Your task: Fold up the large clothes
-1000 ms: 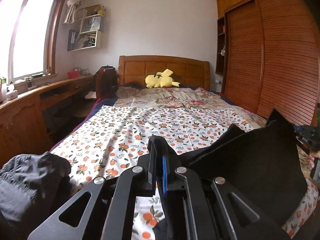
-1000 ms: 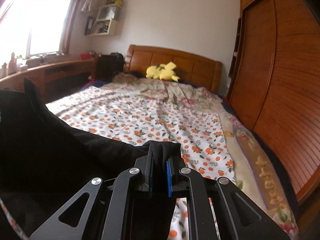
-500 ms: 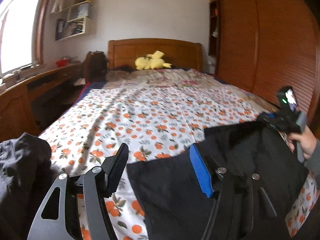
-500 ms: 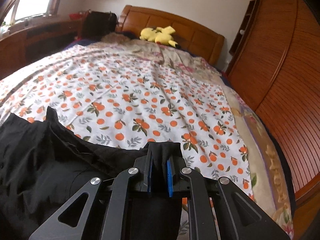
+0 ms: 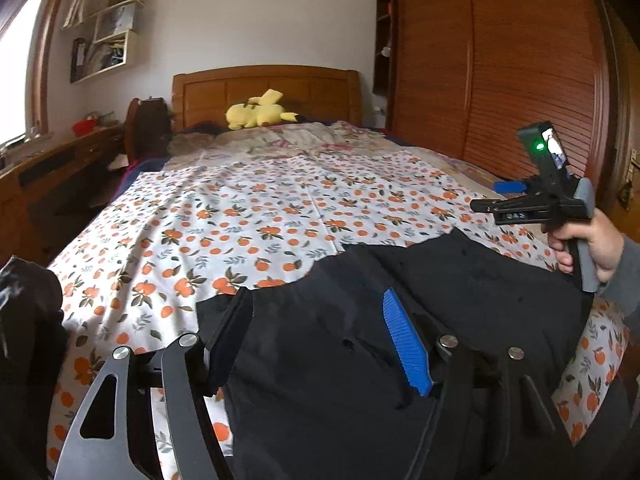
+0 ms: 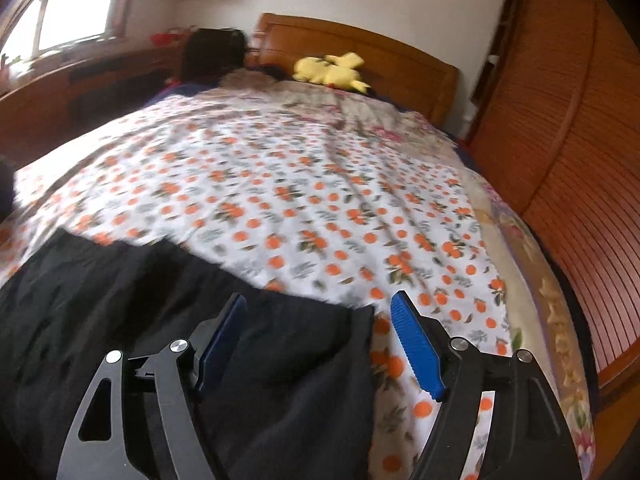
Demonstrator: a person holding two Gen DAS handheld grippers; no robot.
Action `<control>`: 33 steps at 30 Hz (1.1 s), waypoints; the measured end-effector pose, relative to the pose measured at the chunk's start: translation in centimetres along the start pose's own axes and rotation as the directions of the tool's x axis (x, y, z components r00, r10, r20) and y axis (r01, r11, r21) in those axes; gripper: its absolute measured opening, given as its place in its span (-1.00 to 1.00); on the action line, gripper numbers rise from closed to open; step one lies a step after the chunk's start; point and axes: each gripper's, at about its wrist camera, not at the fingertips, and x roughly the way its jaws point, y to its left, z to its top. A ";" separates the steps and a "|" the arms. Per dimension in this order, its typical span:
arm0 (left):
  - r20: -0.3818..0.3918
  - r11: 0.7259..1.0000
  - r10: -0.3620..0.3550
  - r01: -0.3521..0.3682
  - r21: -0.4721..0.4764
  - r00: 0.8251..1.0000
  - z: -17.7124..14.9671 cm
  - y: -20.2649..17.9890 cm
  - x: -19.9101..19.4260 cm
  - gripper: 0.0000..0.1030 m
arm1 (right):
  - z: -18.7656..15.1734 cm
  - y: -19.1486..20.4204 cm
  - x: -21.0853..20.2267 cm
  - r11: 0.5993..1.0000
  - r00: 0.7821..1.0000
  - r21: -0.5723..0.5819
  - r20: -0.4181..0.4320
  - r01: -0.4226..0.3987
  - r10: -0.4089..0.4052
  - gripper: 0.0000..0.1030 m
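A black garment (image 5: 460,280) lies spread flat on the near end of the bed's orange-print sheet (image 5: 280,208). My left gripper (image 5: 316,296) hovers low over the garment's left part. Its jaws are opening, and the pads stand apart from the cloth below them. My right gripper (image 6: 320,298) is over the garment's right corner (image 6: 300,344). Those jaws are opening too, with the cloth's edge lying loose between them. In the left wrist view a person's hand (image 5: 588,240) holds the right gripper at the far right.
A heap of dark clothes (image 5: 28,312) sits at the bed's near left. A yellow plush toy (image 5: 256,114) lies by the wooden headboard (image 5: 264,84). A slatted wardrobe (image 5: 520,80) runs along the right, a desk (image 5: 60,168) along the left.
Both grippers held the black garment up, shut on its edges. They sank toward the bed, the garment settled flat, the left jaws let go first and then the right.
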 end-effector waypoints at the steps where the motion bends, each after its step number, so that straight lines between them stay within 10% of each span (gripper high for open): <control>1: -0.001 1.000 -0.003 0.003 0.007 1.000 -0.2 -0.3 0.0 0.38 | -0.6 0.5 -0.8 1.000 1.000 -0.005 -0.001 -0.025 0.025 0.37; 17: -0.018 0.999 -0.040 0.040 0.016 0.999 -1.7 -1.9 -0.3 0.39 | -10.2 1.6 -7.0 0.994 0.990 0.012 -0.085 -0.113 0.114 -0.17; 33: -0.065 0.996 -0.083 0.085 0.028 0.994 -5.8 -7.5 -2.7 0.39 | -14.9 1.8 -5.3 0.997 0.982 0.016 -0.171 -0.080 0.081 -0.13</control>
